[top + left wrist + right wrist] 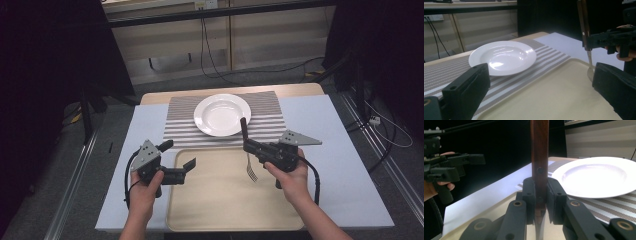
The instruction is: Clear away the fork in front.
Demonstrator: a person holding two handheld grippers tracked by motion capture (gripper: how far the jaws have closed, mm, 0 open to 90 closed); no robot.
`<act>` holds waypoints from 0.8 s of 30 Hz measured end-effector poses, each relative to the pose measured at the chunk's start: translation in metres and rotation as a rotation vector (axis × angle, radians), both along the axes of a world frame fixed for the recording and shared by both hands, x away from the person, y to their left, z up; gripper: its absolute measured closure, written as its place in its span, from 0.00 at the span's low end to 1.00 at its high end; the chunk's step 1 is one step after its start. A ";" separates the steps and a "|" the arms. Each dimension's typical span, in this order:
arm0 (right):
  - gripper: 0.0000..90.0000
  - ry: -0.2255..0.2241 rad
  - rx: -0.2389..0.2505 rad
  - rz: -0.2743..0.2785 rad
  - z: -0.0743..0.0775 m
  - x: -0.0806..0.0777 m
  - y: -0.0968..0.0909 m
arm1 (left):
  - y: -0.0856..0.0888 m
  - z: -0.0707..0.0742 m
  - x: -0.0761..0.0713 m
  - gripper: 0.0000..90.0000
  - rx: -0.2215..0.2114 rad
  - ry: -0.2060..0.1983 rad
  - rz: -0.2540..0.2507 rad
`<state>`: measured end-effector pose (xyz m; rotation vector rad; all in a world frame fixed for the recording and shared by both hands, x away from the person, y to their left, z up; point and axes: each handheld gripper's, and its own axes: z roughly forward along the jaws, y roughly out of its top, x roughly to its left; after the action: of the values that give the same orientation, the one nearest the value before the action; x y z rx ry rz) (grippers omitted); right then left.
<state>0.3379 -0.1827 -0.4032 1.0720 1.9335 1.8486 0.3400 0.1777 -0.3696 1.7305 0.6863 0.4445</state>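
- Lying behind the beige tray [220,210], a white plate [222,114] rests on a striped mat [270,107].
- The right gripper [248,146] clamps a fork [248,155] by its wooden handle, upright, tines seemingly just above the tray.
- The left gripper [177,161] hovers with jaws apart and empty, aimed toward the fork.

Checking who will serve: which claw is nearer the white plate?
Right. The right claw, gripping the fork, hangs just beside the plate; the left claw sits farther back over the tray.
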 end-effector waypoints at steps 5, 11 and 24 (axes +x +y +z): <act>0.87 -0.002 -0.007 0.010 -0.001 -0.001 0.004 | -0.008 0.005 0.006 0.02 -0.002 0.001 -0.007; 0.87 -0.008 -0.016 0.030 -0.002 -0.002 0.012 | -0.019 0.011 0.012 0.02 0.015 0.007 -0.018; 0.87 -0.012 -0.040 0.079 -0.005 -0.005 0.030 | -0.046 0.008 0.019 0.04 0.011 0.054 -0.046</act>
<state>0.3325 -0.1522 -0.4080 0.9841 2.0248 1.8441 0.3586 0.1317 -0.3612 1.7700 0.6825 0.3716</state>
